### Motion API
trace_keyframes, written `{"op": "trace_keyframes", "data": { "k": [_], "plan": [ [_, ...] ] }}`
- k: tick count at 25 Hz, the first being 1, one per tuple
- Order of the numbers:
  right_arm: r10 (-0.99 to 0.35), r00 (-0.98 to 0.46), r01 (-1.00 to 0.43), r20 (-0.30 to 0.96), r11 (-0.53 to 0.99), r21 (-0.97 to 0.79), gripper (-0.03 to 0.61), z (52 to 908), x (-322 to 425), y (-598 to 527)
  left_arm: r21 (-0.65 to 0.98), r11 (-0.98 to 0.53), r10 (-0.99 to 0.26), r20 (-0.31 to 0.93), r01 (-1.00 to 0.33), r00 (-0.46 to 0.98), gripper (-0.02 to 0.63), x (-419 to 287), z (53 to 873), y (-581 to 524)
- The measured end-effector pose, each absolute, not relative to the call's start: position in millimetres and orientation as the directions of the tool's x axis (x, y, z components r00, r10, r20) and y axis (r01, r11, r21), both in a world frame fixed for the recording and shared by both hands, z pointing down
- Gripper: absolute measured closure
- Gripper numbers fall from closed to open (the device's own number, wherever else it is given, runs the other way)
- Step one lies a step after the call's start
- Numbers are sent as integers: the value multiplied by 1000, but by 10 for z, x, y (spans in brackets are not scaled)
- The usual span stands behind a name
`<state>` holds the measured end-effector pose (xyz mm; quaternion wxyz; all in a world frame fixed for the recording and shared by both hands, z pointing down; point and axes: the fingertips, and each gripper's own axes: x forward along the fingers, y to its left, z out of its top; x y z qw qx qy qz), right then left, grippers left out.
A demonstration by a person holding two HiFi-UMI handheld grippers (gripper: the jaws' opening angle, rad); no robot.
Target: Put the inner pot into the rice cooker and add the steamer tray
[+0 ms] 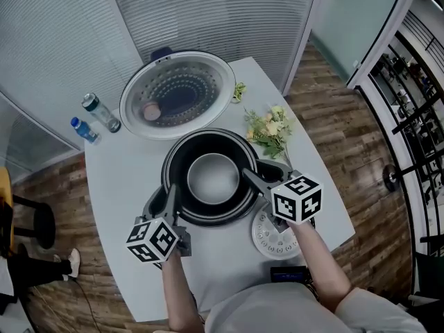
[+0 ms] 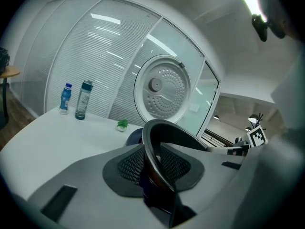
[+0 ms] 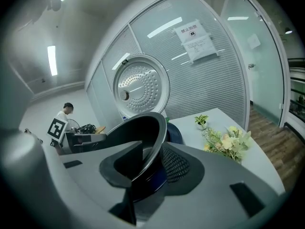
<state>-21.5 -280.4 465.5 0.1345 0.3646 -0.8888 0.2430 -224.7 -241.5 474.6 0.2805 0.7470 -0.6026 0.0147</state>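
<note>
The dark inner pot (image 1: 214, 179) sits in the rice cooker (image 1: 257, 164), whose round lid (image 1: 179, 92) stands open behind it. My left gripper (image 1: 170, 196) is at the pot's left rim and my right gripper (image 1: 251, 177) at its right rim. In the left gripper view the rim (image 2: 151, 147) runs between the jaws (image 2: 155, 161) with both mesh pads showing beside it, and the right gripper view (image 3: 147, 163) shows the same, so both stand open round the rim. The white steamer tray (image 1: 267, 240) lies on the table under my right hand.
Two bottles (image 1: 100, 112) (image 1: 83, 130) stand at the table's far left. A bunch of flowers (image 1: 269, 132) lies right of the cooker and a small green plant (image 1: 240, 91) beside the lid. A dark device (image 1: 288, 275) sits at the table's near edge.
</note>
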Motion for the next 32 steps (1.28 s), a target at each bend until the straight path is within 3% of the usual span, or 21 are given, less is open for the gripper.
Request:
{"op": "trace_keyframes", "data": {
  "k": [7,13,17,24,28,32],
  "plan": [
    [-572,-690,-716,443,628,-304,434,4725,-221,-2843,366,-110,-884,388,-924,259,502,-2239,4785,-2440],
    [-588,-680,-723,438,637,-267,434,4733,-234,-2842,237,-94,-877,441,-967,193,494,-2227,4835,-2465],
    [-601,-671,-728,434,645,-232,428,4731,-249,-2844,135,-79,-878,460,-988,134,454,-2214,4847,-2502],
    [-616,-662,-738,427,637,-224,425,4735,-230,-2852,136,-82,-883,450,-987,135,445,-2214,4845,-2511],
    [-674,-604,-779,425,612,-137,376,4723,-149,-2865,138,-70,-891,436,-988,124,445,-2263,4803,-2463],
    [-694,-581,-797,426,591,-124,373,4713,-129,-2876,142,-62,-894,433,-988,118,445,-2317,4782,-2423]
  ]
}}
